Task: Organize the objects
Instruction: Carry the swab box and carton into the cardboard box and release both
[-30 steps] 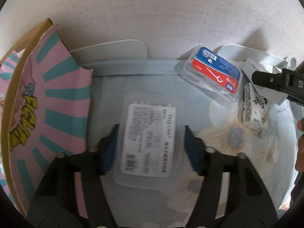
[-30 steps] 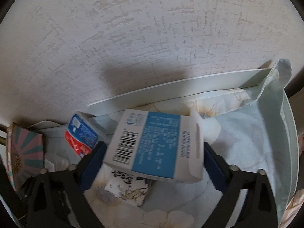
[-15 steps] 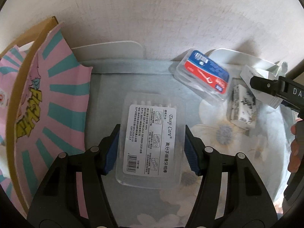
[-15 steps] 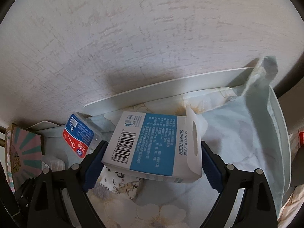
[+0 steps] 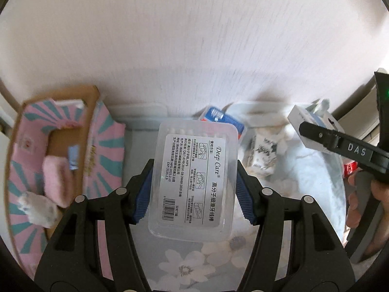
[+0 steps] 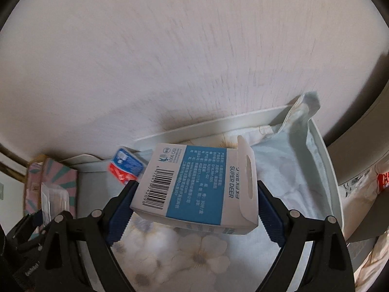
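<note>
My left gripper (image 5: 193, 192) is shut on a clear plastic floss-pick box (image 5: 194, 180) with a white label, held up above the floral cloth. My right gripper (image 6: 194, 209) is shut on a white and blue carton (image 6: 197, 187) with a barcode, also held above the cloth; it shows at the right of the left wrist view (image 5: 313, 126). A red and blue floss pack (image 6: 125, 168) lies by the wall behind. A small white patterned packet (image 5: 262, 155) lies on the cloth.
A pink and teal cardboard box (image 5: 60, 165) stands open at the left with pink and white soft items inside. A white tray wall (image 6: 328, 170) lined with floral cloth bounds the right. A white wall rises behind.
Both grippers have lifted with their boxes. The clear box has risen off the cloth, and the pink box's inside has come into view.
</note>
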Demonstrator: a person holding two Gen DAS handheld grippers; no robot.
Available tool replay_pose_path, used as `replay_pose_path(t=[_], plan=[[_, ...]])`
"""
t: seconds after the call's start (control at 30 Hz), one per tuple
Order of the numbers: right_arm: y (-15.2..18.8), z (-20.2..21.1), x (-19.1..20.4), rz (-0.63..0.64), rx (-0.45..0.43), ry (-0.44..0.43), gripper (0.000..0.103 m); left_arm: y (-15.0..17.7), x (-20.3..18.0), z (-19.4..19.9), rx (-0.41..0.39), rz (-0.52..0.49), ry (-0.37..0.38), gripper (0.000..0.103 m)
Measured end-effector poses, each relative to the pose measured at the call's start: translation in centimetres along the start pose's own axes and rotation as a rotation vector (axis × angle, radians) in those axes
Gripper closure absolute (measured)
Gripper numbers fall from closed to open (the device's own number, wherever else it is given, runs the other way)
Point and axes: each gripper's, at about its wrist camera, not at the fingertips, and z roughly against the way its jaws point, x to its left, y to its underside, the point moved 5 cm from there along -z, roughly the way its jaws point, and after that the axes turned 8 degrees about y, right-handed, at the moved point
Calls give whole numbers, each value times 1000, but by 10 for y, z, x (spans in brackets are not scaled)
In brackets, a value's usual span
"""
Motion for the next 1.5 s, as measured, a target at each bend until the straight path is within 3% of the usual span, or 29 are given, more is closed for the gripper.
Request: replay_pose_path(t=[0.07,0.1,0.33,0.37,0.5,0.7,0.93,1.23,1.5], plan=[[-6,9,30,9,-21,-6,13,0,-3,8,-24,-4,-1,45],[-19,12,25,16,-36,-8,13,-1,-2,16,-36,-6,-3,45],[-27,61,63,56,-119,-73,13,-2,8,72,-128,-7,-32,45],[-42,59,60,61,-125,-81,13,-2,14,87,-139,-2,-36,45],[-51,69,108,106,-162,-126,13,3,32,116,-183,25,-62,45],[-60,88,165,224,-206,-215,14,17,70,162,-245,97,-126,45],[-49,104,230,372,-208,-322,15,49,118,199,-275,213,-200,45],[-27,87,310,524,-125,-419,15,94,157,201,-260,342,-231,45],[-17,62,363,632,-71,-425,15,120,178,185,-210,416,-234,45]])
